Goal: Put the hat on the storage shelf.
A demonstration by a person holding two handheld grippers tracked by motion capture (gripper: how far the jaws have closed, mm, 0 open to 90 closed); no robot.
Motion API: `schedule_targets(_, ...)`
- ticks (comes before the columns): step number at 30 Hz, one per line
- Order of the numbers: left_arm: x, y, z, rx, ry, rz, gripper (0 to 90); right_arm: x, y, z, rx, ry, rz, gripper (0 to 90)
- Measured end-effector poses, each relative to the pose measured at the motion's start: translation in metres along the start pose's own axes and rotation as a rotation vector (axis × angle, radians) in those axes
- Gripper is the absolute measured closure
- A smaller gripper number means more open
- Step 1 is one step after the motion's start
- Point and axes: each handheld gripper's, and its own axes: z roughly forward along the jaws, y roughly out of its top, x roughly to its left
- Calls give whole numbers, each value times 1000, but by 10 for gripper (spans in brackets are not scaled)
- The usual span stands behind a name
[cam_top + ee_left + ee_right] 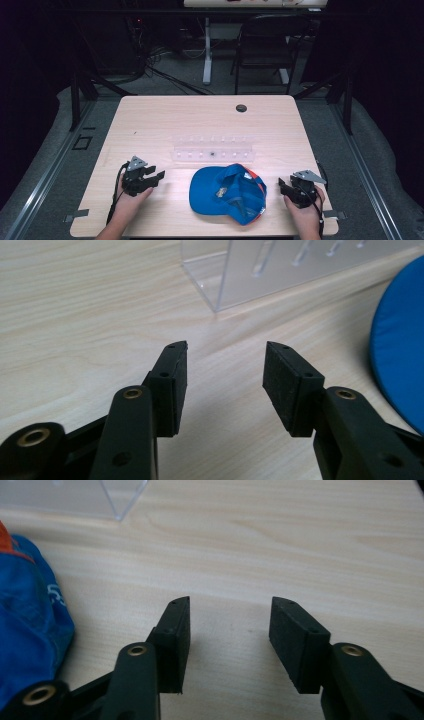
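A blue cap (227, 194) with orange trim lies crumpled on the wooden table (150, 120), near the front edge between both hands. My left gripper (156, 176) rests to the cap's left, open, nothing between its jaws. In the left gripper view the left gripper (225, 385) points at bare wood, with the cap's blue brim (400, 350) at the right edge. My right gripper (283, 186) sits just right of the cap, open and empty. The right gripper view has the right gripper (230, 640) over bare table, the cap (30, 625) at its left.
A clear plastic rack (212, 149) stands behind the cap at mid-table; its corner appears as the clear rack (280, 270) and the rack corner (120, 500). A round cable hole (241, 108) sits near the far edge. A chair (265, 45) and table leg stand beyond.
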Motion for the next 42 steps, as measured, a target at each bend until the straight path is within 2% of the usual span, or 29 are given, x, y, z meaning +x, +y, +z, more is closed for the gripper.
schedule_targets(2, -2, 1, 1, 10, -14, 12, 530, -1, 1, -3, -18, 4, 8, 526)
schedule_targets(4, -5, 0, 2, 10, -5, 21, 529, 0, 2, -10, -54, 16, 22, 547)
schedule_targets(6, -8, -1, 2, 19, 4, 53, 529, 2, 2, -13, -55, 32, 16, 552)
schedule_targets(9, -8, 0, 2, 4, 0, 50, 529, 3, 2, -14, -56, 43, 10, 553)
schedule_targets(14, -7, 0, -1, 7, -6, 53, 529, 8, 2, -18, -46, 71, 4, 587)
schedule_targets(17, -6, 0, -1, 9, -11, 42, 528, 9, 4, -21, -34, 94, 11, 587)
schedule_targets(20, -7, 0, -1, 15, -9, 33, 519, 11, 5, -21, -12, 105, 14, 578)
schedule_targets(24, -9, 1, 0, 19, -9, 45, 512, 13, 5, -23, 39, 109, 4, 586)
schedule_targets(26, -9, 1, -1, 20, -6, 52, 510, 13, 6, -24, 45, 112, 10, 586)
schedule_targets(30, -11, 0, -1, 20, -10, 50, 505, 15, 9, -28, 81, 139, 21, 595)
schedule_targets(31, -11, 0, -1, 16, -8, 54, 504, 17, 11, -30, 105, 160, 23, 601)
schedule_targets(32, -12, 1, -1, 17, -9, 55, 504, 17, 11, -30, 105, 160, 23, 601)
schedule_targets(33, -12, 1, -2, 19, -9, 61, 502, 17, 13, -31, 133, 176, 18, 600)
schedule_targets(34, -12, 1, -2, 18, -8, 63, 502, 17, 13, -31, 133, 176, 18, 600)
schedule_targets(38, -12, 0, -2, 21, -5, 63, 497, 16, 21, -35, 189, 211, 28, 597)
schedule_targets(42, -14, 0, -1, 17, -2, 71, 494, 15, 28, -40, 206, 236, 45, 596)
